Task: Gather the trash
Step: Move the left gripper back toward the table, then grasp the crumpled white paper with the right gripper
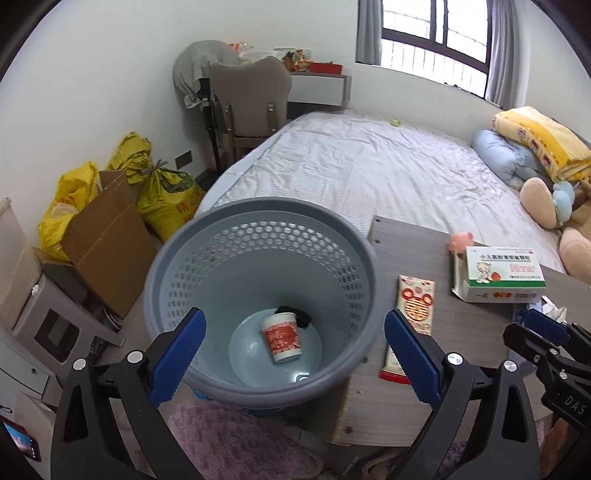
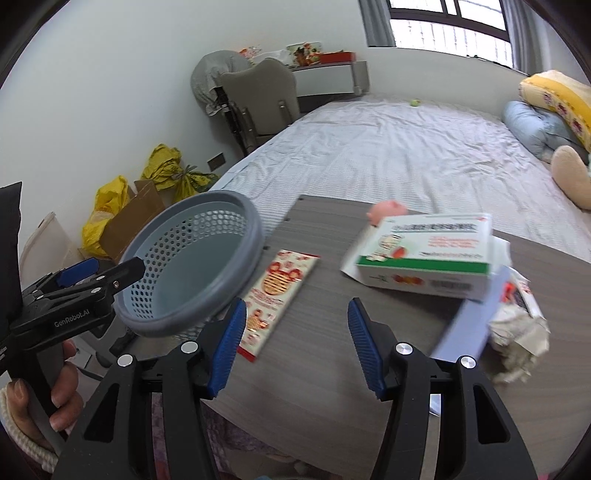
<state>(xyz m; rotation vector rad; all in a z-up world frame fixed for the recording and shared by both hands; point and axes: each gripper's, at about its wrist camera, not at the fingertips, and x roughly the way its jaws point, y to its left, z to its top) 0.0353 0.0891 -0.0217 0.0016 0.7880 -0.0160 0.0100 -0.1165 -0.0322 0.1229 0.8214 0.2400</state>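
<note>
Done: paper cup point(image 1: 281, 336) lying in bin point(image 1: 207, 236) | Left: wrapper point(image 2: 275, 295), box point(image 2: 424, 258) waiting at twelve o'clock on worktop point(image 2: 325, 354) | both hand-held grippers point(image 1: 295, 350) point(image 2: 295, 343) hovering open, empty

bright daylight from the window point(image 1: 436, 33), fisheye bending at edges, medicine box point(image 2: 424, 254) blurred

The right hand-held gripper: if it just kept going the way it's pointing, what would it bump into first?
Probably the bare grey tabletop, between the red-and-white packet and the medicine box; depth is unclear.
</note>
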